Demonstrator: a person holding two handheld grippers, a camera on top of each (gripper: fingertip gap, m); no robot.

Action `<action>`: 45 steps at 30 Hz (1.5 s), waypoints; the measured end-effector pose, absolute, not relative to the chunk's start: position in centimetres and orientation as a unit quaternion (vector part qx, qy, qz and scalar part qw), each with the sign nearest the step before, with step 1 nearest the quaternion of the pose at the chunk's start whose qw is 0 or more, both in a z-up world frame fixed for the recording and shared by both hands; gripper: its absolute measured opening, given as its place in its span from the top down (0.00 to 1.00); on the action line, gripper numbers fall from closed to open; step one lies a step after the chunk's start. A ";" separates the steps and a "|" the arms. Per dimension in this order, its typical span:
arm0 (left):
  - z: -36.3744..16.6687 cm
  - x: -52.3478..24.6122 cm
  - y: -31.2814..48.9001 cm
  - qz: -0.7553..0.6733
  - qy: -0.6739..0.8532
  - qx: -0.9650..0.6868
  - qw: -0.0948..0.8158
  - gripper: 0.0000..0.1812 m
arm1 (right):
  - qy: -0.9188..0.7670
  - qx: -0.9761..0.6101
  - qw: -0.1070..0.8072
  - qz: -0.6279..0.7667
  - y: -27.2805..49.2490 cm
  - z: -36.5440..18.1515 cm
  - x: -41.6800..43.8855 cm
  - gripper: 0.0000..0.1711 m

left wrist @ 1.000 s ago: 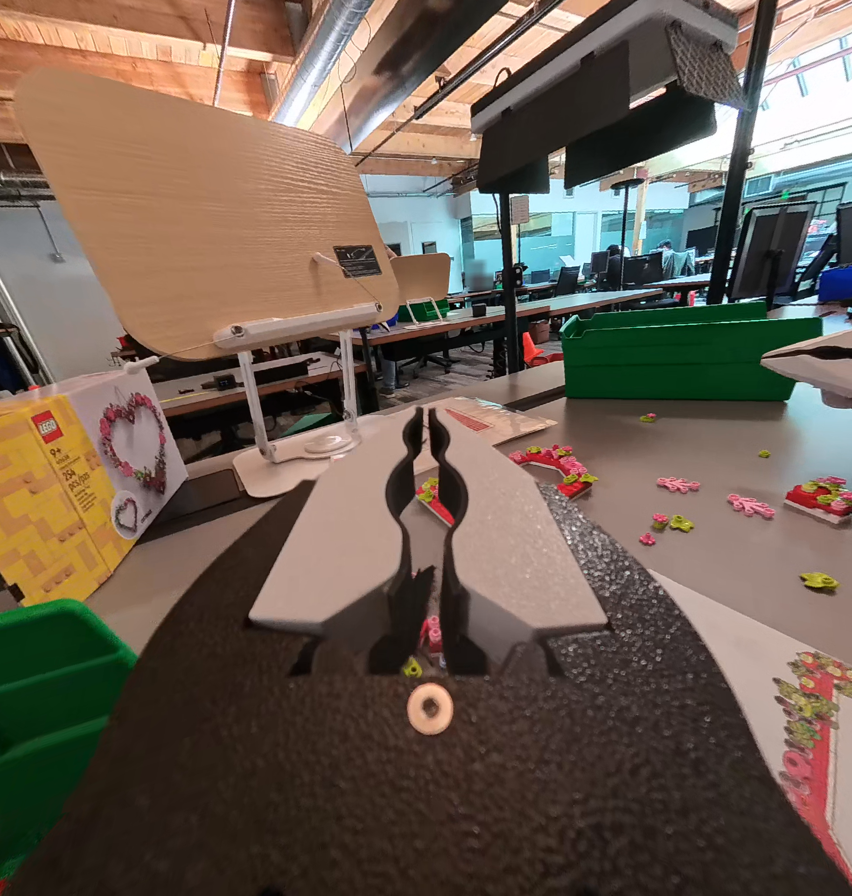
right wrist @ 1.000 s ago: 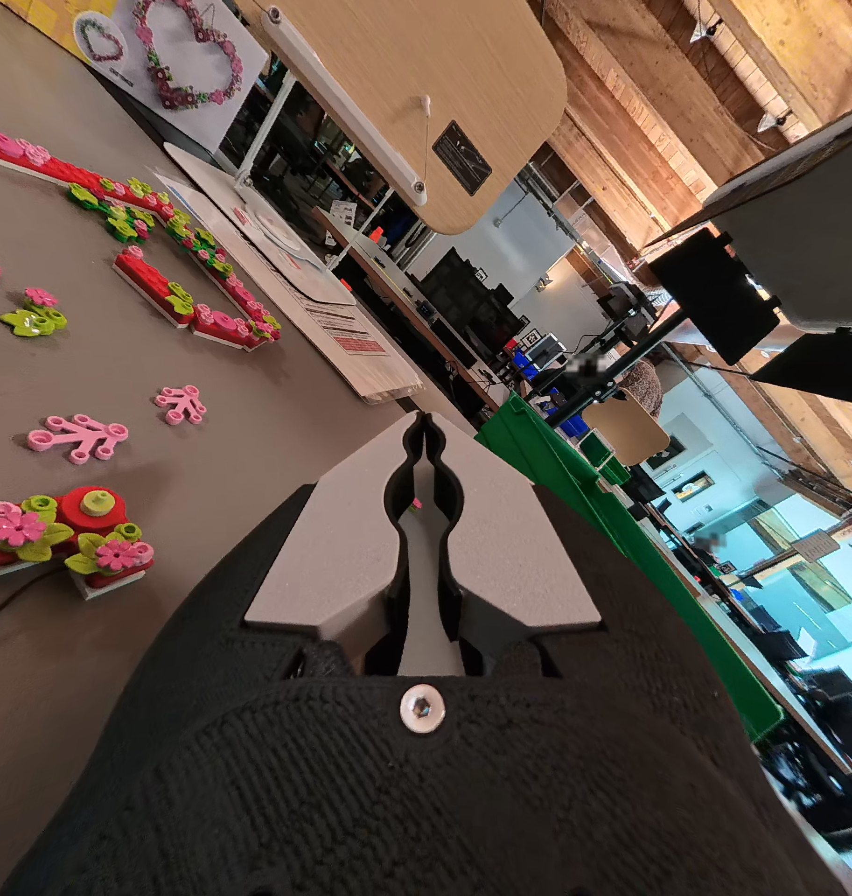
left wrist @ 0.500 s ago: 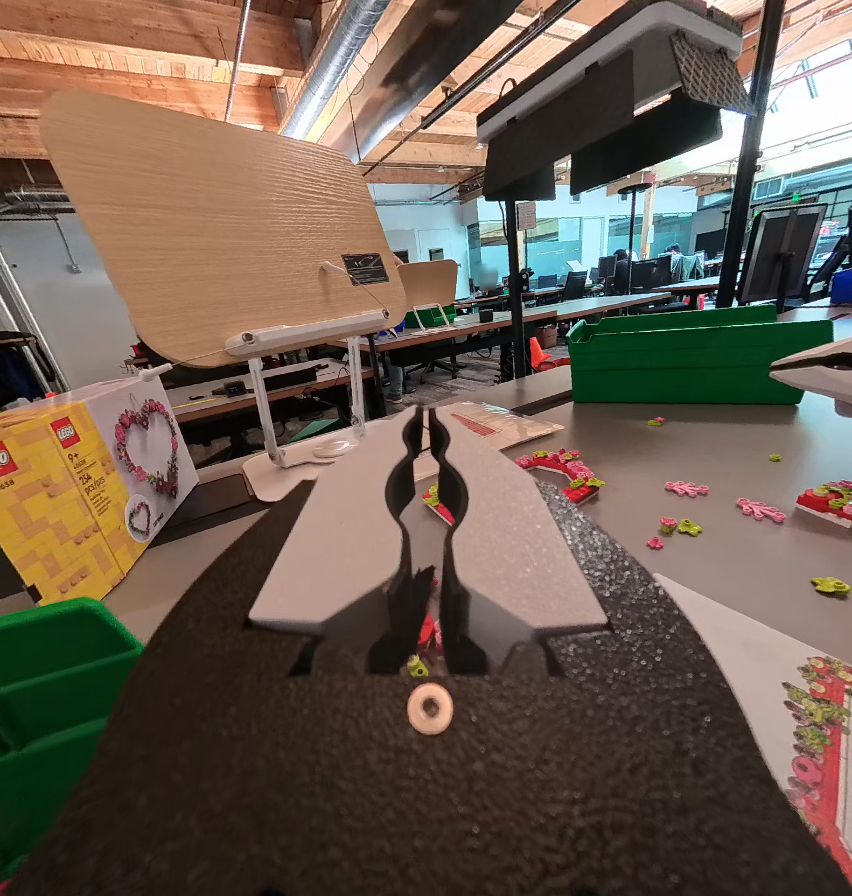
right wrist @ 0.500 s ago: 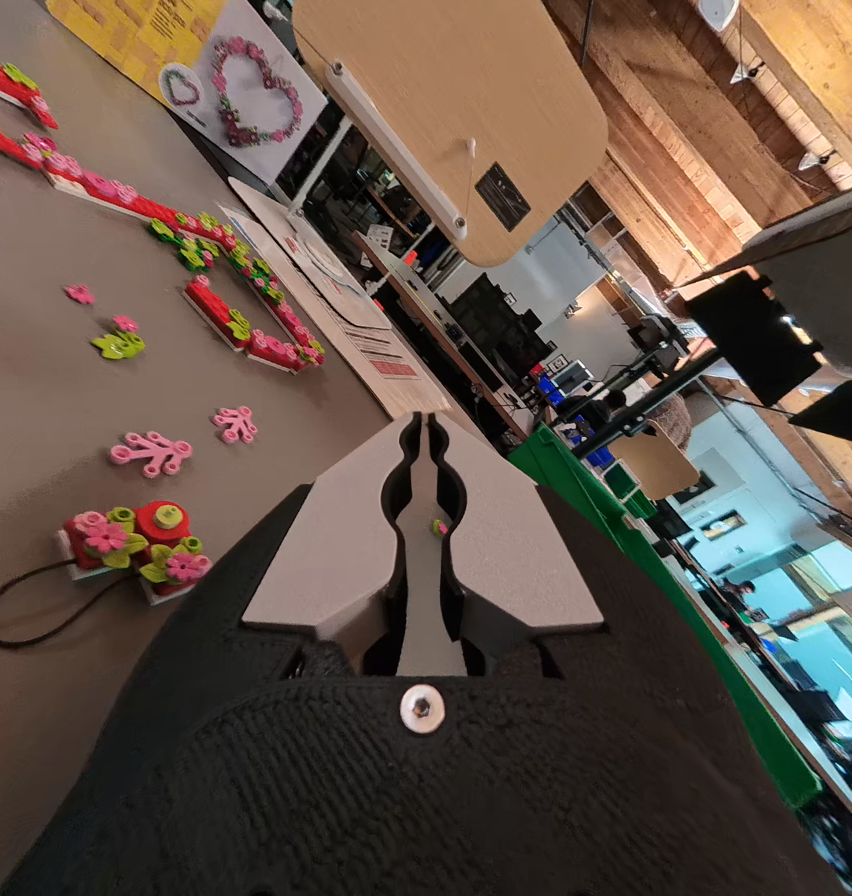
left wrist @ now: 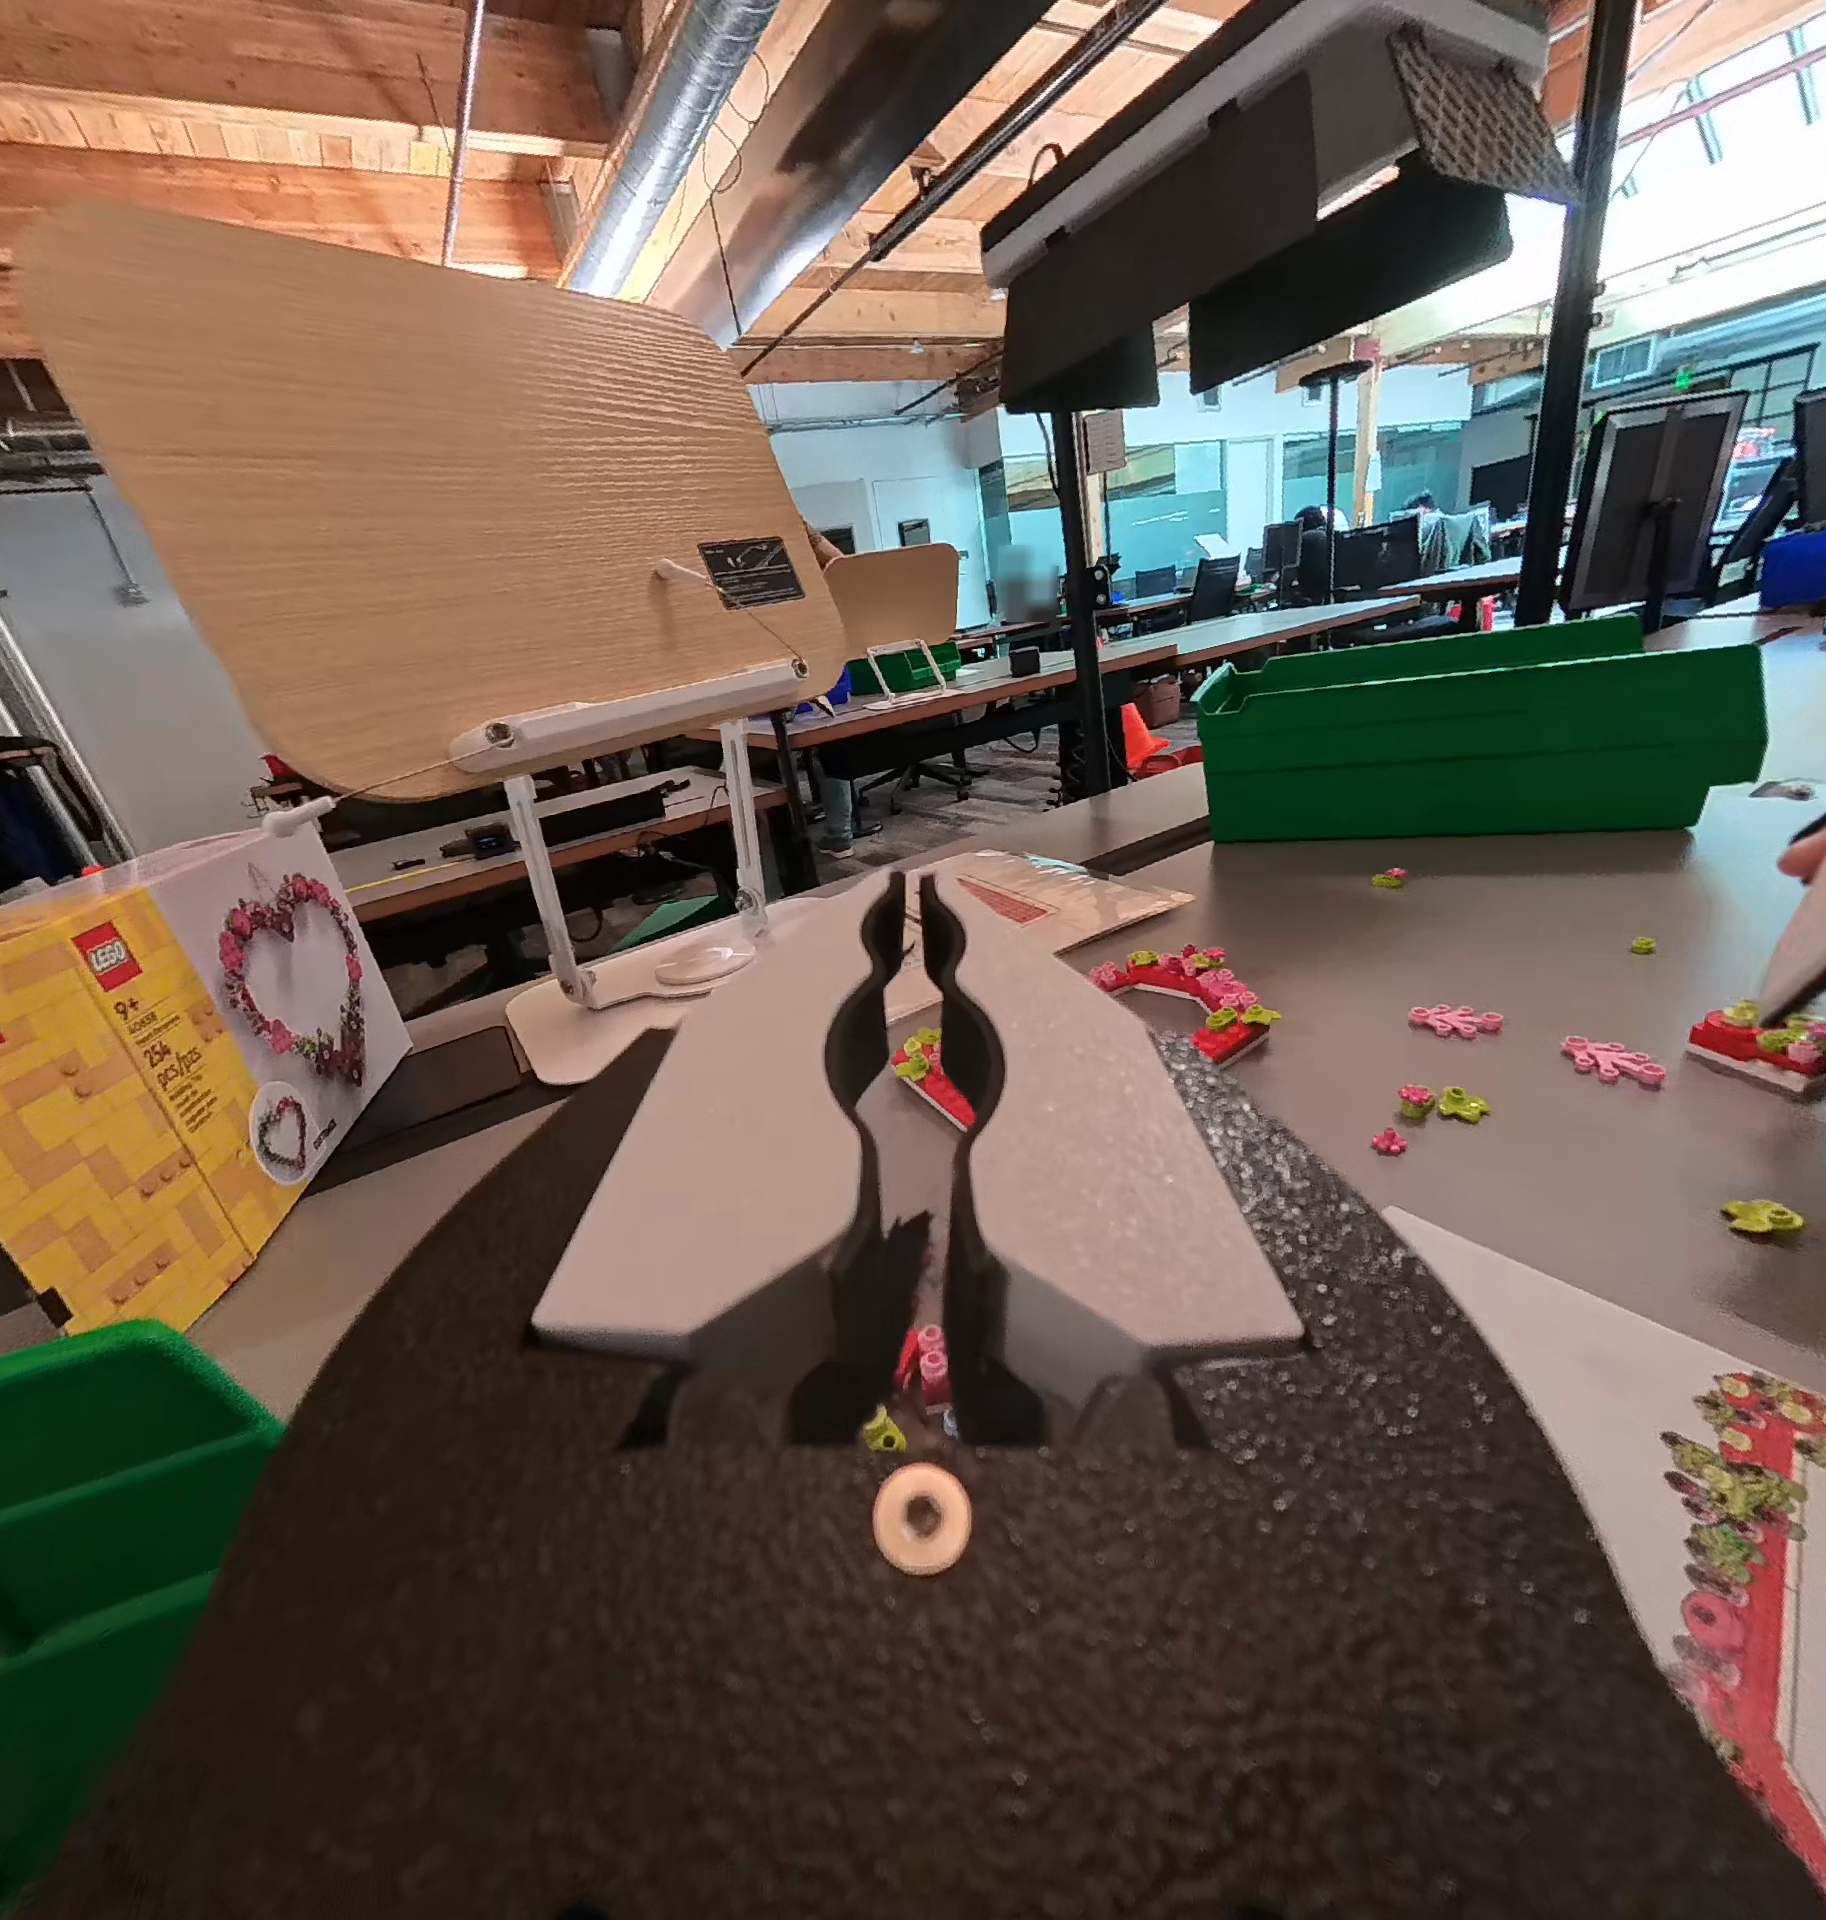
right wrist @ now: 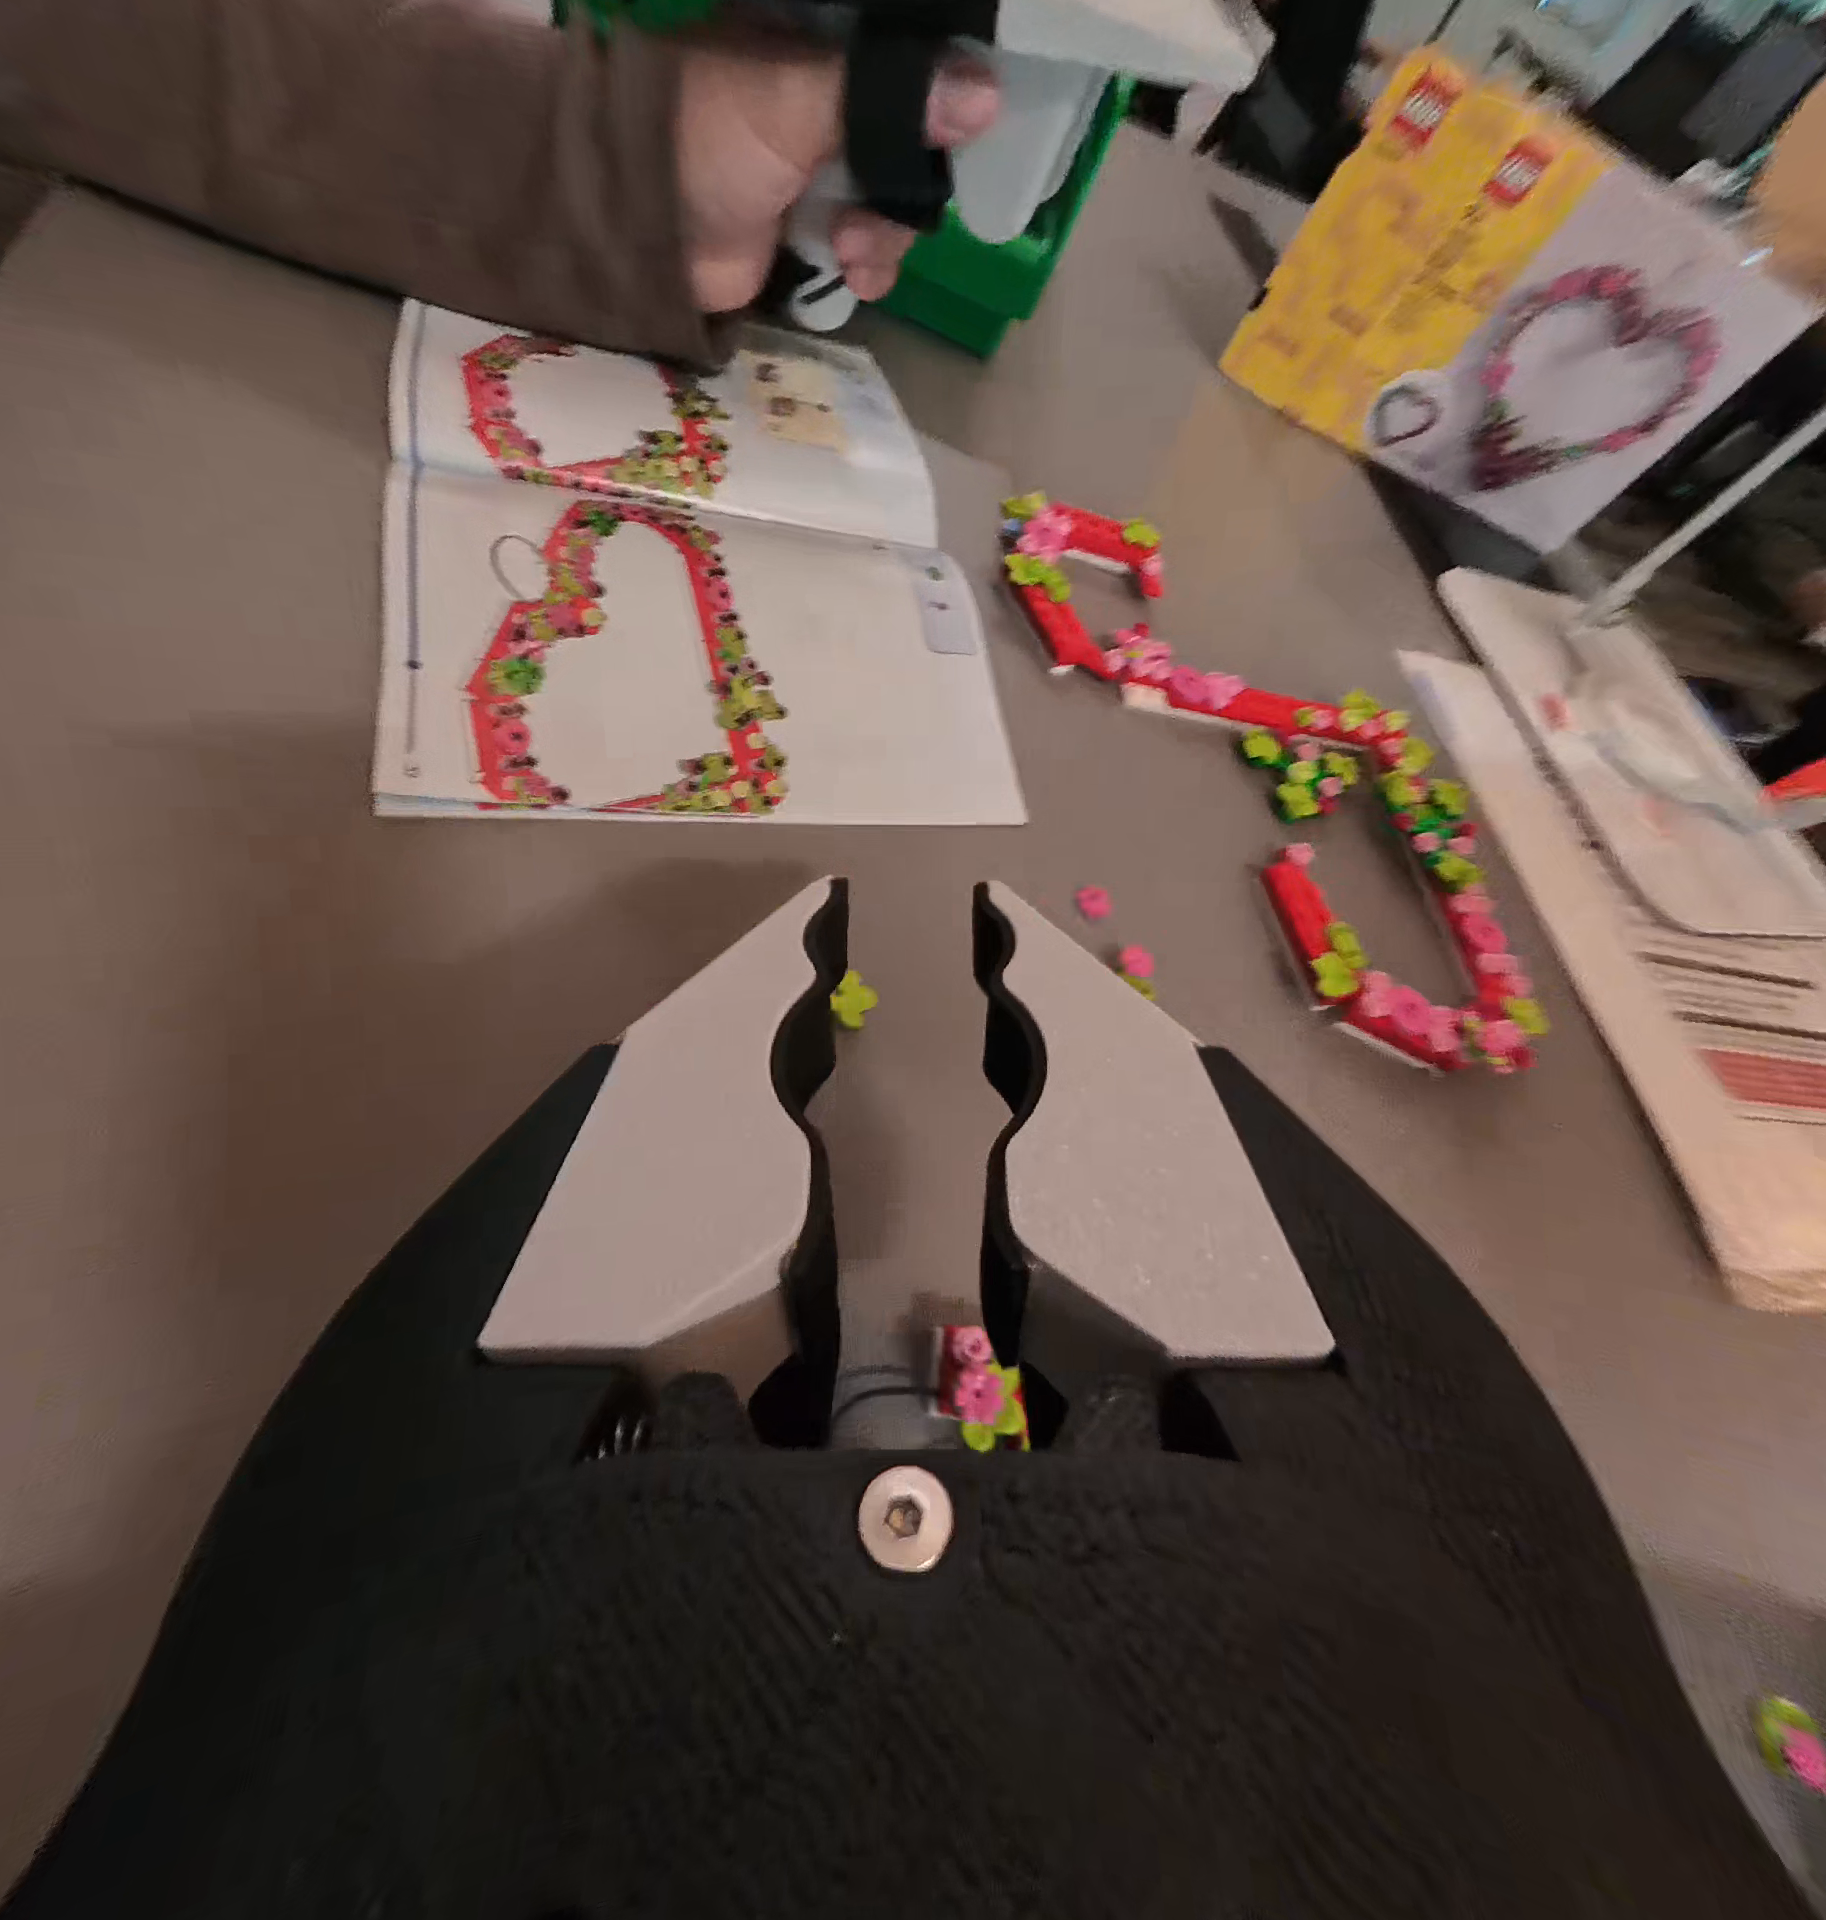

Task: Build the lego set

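The right gripper (right wrist: 907, 904) is seen with its jaws parted by a clear gap and nothing between the tips. The small red section (right wrist: 976, 1387), topped with pink flowers and a lime leaf, lies directly beneath it, back toward the jaw roots and against the right-hand finger; in the left wrist view the right gripper's tip (left wrist: 1813, 971) appears to touch the top of that section (left wrist: 1763, 1047). Its long axis appears to run roughly along the fingers, though little of it is visible. Ahead and to the right of the right gripper, the larger flowered heart frame (right wrist: 1408, 821) lies on the table (right wrist: 161, 935); ahead and to the left, the open instruction booklet (right wrist: 847, 727) is spread.

The left gripper (left wrist: 910, 894) is nearly closed, only a thin slit showing at the tips; nothing is seen held. The right gripper is judged nearer the small section.

A green bin (left wrist: 1460, 748) stands far ahead of the left gripper, another green bin (left wrist: 88, 1475) near its left; their contents cannot be seen.
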State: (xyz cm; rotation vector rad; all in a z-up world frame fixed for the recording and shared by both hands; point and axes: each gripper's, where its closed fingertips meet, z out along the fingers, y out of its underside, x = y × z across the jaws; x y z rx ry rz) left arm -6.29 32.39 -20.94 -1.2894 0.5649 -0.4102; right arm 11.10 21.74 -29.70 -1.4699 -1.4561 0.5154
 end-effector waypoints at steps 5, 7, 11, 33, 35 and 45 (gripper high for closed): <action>-20.9 -5.7 32.1 -0.177 0.275 -0.583 0.744 1.00 | -0.602 -0.634 0.428 0.229 21.3 -31.4 11.1 0.88; -20.9 -5.6 32.0 -0.173 0.279 -0.581 0.745 1.00 | -0.599 -0.643 0.418 0.231 21.4 -31.8 11.2 0.89; -20.9 -5.6 31.9 -0.172 0.281 -0.580 0.745 1.00 | -0.596 -0.653 0.408 0.227 21.5 -32.1 11.4 0.91; -21.0 -5.9 32.2 -0.176 0.274 -0.585 0.743 1.00 | -0.600 -0.676 0.357 0.235 21.0 -33.4 11.3 0.94; -21.0 -5.9 32.2 -0.177 0.274 -0.585 0.742 1.00 | -0.603 -0.676 0.352 0.236 20.9 -33.5 11.2 0.94; -21.2 -5.7 32.2 -0.179 0.279 -0.587 0.739 1.00 | -0.595 -0.688 0.343 0.234 21.0 -33.8 11.2 0.93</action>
